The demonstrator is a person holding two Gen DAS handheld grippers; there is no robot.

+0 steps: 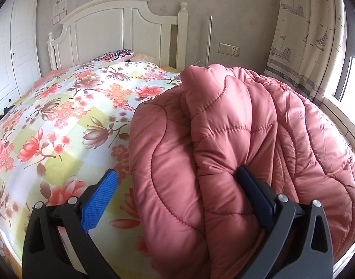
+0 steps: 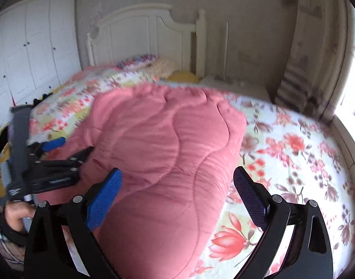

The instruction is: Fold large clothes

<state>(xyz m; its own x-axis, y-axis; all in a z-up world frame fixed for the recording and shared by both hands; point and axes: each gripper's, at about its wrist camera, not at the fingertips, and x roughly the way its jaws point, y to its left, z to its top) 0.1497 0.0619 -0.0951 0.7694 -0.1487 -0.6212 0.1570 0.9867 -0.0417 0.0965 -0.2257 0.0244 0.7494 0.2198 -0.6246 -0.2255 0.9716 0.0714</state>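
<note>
A pink quilted padded coat lies bunched on the floral bedspread. In the left wrist view my left gripper stands open, its blue fingers wide apart; the right finger presses into a fold of the coat, the left finger hangs over the bedspread. In the right wrist view the coat fills the middle and my right gripper is open around its near end, not closed on it. The left gripper also shows at the left of the right wrist view, beside the coat's edge.
A white headboard and pillows are at the far end of the bed. White wardrobe doors stand at left. A curtain and window are at right. A bare hand holds the left gripper's handle.
</note>
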